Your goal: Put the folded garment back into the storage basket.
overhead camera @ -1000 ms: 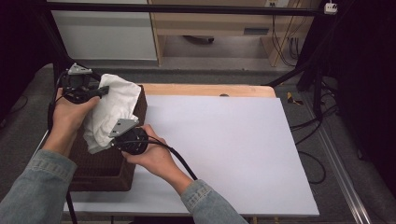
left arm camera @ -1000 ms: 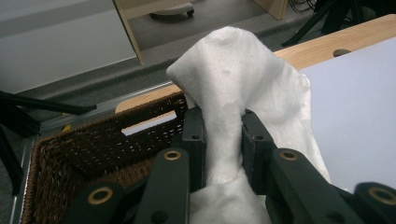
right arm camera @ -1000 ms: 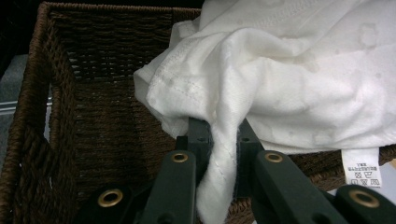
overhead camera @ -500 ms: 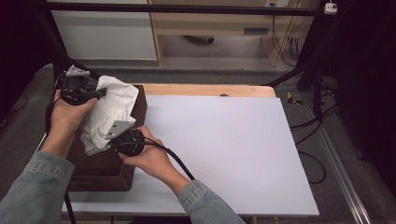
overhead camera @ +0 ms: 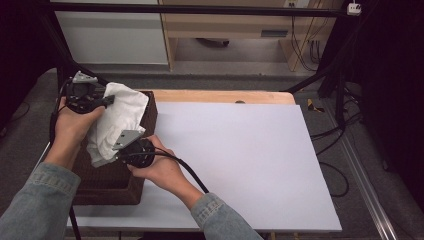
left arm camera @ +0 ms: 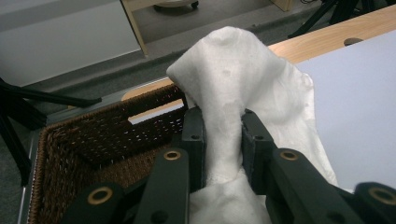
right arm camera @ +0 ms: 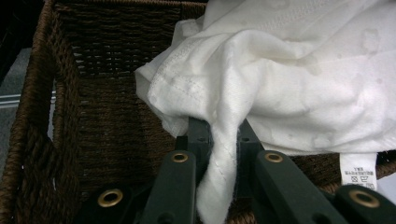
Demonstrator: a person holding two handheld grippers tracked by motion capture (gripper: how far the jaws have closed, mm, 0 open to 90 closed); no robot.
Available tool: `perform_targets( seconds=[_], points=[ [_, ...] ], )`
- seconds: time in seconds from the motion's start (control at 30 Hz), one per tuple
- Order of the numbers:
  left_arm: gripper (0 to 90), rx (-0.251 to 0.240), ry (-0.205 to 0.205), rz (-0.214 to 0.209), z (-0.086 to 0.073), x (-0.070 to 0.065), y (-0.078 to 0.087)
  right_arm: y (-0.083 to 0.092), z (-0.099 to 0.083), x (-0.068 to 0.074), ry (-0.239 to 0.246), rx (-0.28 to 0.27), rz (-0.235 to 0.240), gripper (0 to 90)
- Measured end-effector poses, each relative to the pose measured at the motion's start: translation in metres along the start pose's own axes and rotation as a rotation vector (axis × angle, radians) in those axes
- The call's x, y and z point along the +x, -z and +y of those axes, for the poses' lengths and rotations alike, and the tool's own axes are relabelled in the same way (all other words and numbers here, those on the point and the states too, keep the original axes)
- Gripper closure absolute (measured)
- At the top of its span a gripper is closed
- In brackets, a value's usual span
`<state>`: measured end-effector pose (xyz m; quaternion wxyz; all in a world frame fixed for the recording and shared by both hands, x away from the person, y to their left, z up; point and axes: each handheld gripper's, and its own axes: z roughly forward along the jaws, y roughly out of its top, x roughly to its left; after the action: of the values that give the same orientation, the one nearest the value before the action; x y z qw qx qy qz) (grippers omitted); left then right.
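Note:
A white towel (overhead camera: pixel 117 120) hangs over a dark brown wicker basket (overhead camera: pixel 107 182) at the table's left end. My left gripper (overhead camera: pixel 107 101) pinches the towel's upper part; in the left gripper view the cloth (left arm camera: pixel 243 93) bulges up between the black jaws of my left gripper (left arm camera: pixel 223 140). My right gripper (overhead camera: pixel 120 150) holds the towel's lower edge; in the right gripper view a fold of the towel (right arm camera: pixel 280 79) runs down between the jaws of my right gripper (right arm camera: pixel 223 140), above the basket's woven inside (right arm camera: pixel 102 84). A care label (right arm camera: pixel 357 175) hangs from the hem.
A white board (overhead camera: pixel 240 160) covers most of the table to the right of the basket, with a wooden edge (overhead camera: pixel 220 96) behind it. Black stand legs (overhead camera: pixel 320 80) and cables (overhead camera: pixel 335 135) lie on the grey floor at right.
Both hands and the towel have shifted slightly left and up over the basket; both grips are unchanged.

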<state>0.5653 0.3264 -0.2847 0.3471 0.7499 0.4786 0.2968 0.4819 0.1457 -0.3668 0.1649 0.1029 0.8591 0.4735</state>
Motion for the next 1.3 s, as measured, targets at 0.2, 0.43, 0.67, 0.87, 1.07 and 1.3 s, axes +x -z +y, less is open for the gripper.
perform_targets(
  seconds=[0.2,0.43,0.67,0.87,1.07,1.3],
  points=[
    [75.0,0.007,0.006,0.003,-0.002,0.002,-0.001,-0.001,0.000,0.001,0.003,0.002,0.004,82.5],
    [75.0,0.014,0.014,0.004,-0.006,0.005,-0.002,-0.001,-0.001,0.001,0.008,0.004,0.007,82.5],
    [75.0,0.023,0.013,0.005,-0.008,0.005,-0.004,-0.002,-0.001,0.003,0.016,0.011,0.014,82.5],
    [74.8,0.031,0.025,0.008,-0.011,0.005,-0.007,-0.001,-0.002,0.003,0.019,0.017,0.018,82.4],
    [74.7,0.041,0.034,0.001,-0.014,0.007,-0.009,-0.001,-0.002,0.003,0.021,0.023,0.023,82.4],
    [74.1,0.062,0.041,0.010,-0.020,0.008,-0.012,-0.003,-0.002,0.004,0.018,0.036,0.032,82.4]
  ],
)
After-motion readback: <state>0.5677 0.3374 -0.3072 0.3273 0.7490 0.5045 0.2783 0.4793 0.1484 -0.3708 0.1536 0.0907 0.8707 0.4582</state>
